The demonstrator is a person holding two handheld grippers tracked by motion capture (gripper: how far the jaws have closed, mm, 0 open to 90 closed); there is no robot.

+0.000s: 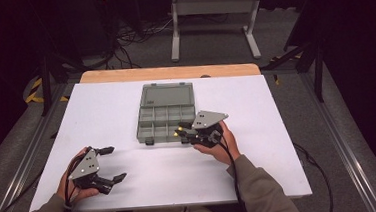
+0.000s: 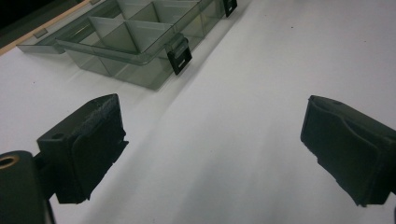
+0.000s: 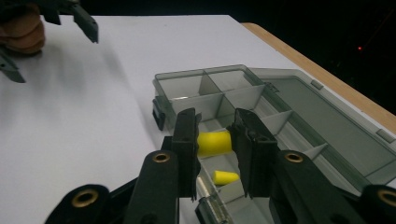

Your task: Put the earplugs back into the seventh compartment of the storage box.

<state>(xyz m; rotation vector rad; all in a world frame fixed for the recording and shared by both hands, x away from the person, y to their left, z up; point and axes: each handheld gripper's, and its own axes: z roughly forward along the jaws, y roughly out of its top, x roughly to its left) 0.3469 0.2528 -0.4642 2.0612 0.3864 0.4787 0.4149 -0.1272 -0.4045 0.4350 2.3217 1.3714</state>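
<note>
White desk [image 1: 126, 110]: right gripper [image 3: 212, 140] pinches a yellow earplug [image 3: 214, 142] above the organizer box [image 1: 167, 95], another earplug [image 3: 225, 177] already inside; left gripper [image 1: 107, 164] wide open, empty.

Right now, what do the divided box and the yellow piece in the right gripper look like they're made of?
The organizer box looks like smoky translucent hard plastic: its dividers show through the glossy walls. The yellow earplug looks like matte soft foam, probably; the right gripper is closed on it.

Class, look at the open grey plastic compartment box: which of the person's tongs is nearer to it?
Right. The right tongs are at the grey plastic compartment box's near right corner, gripping a yellow foam earplug over it; the left tongs rest open on the white table, well short of it.
</note>
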